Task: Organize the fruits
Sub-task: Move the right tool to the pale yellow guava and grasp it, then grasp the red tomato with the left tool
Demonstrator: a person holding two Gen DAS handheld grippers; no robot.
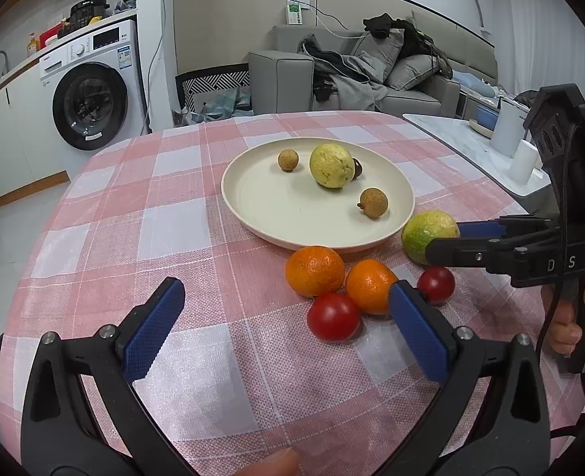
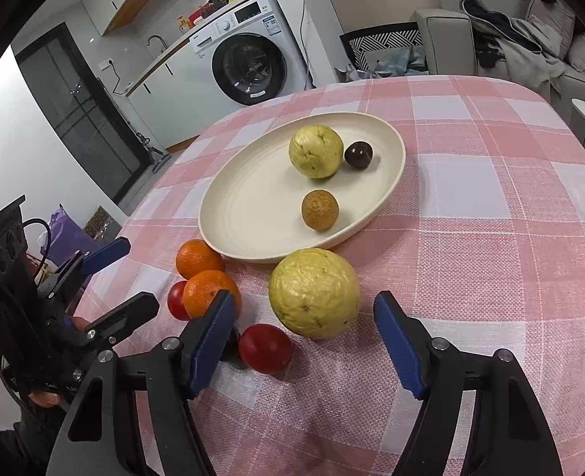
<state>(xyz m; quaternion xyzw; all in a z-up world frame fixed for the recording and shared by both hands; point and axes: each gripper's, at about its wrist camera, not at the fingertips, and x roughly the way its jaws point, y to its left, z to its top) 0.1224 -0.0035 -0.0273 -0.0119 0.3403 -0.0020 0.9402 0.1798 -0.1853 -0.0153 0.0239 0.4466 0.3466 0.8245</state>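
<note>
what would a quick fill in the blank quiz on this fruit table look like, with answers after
1. The cream plate holds ____ fruits, counting the dark one behind the yellow fruit.
2. The two oranges lie on the ____, not on the plate.
3. The small red fruits on the cloth number ____.
4. The right tool has its jaws either side of the large yellow-green fruit, which is ____ the plate.

Answers: four; tablecloth; two; off

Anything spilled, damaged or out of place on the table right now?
Nothing spilled or damaged. Five fruits sit on the cloth beside the plate rather than on it: two oranges, two tomatoes and a guava. The guava's skin looks wrinkled.
</note>
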